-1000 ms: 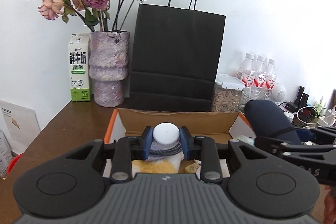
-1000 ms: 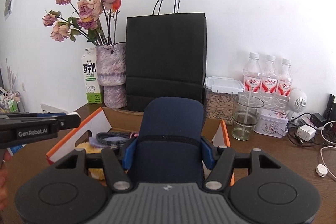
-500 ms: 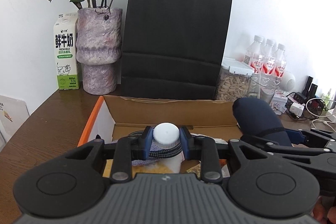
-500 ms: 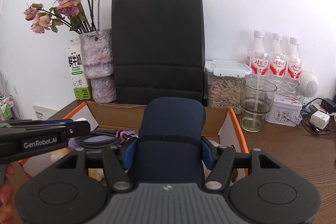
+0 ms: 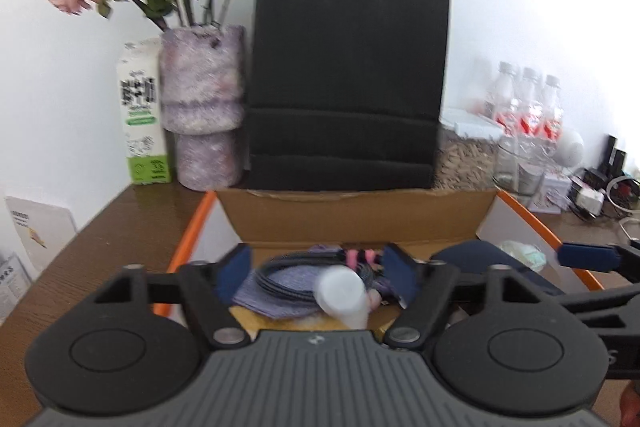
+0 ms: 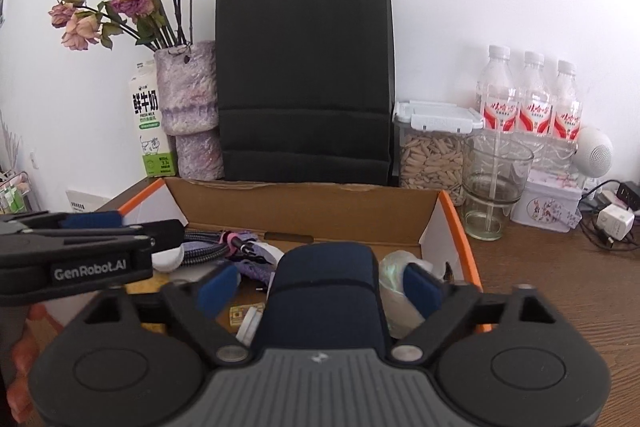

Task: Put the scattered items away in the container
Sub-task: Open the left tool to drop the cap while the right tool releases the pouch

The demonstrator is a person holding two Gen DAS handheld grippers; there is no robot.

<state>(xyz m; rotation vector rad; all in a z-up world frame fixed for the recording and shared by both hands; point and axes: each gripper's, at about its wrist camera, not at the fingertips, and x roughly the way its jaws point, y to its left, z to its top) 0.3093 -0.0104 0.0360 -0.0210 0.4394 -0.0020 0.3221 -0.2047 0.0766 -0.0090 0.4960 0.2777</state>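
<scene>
An open cardboard box (image 5: 360, 217) with orange edges sits on the brown table; it also shows in the right wrist view (image 6: 312, 211). My left gripper (image 5: 316, 269) is open over the box, and a white-capped bottle (image 5: 344, 297) lies loose between its fingers, tilted over a coiled dark cable (image 5: 288, 277). My right gripper (image 6: 320, 285) is open over the box, its pads apart from a dark blue case (image 6: 326, 291) that lies between them. The case also shows in the left wrist view (image 5: 476, 257).
A black paper bag (image 6: 306, 75) stands behind the box, with a vase of dried roses (image 6: 190, 107) and a milk carton (image 6: 152, 131) to its left. A seed jar (image 6: 434, 147), a glass (image 6: 494, 187), three water bottles (image 6: 532, 99) and chargers stand at the right.
Both grippers have opened. The left one let go of the white-capped bottle, which has tipped into the box. The right one let go of the dark blue case.
</scene>
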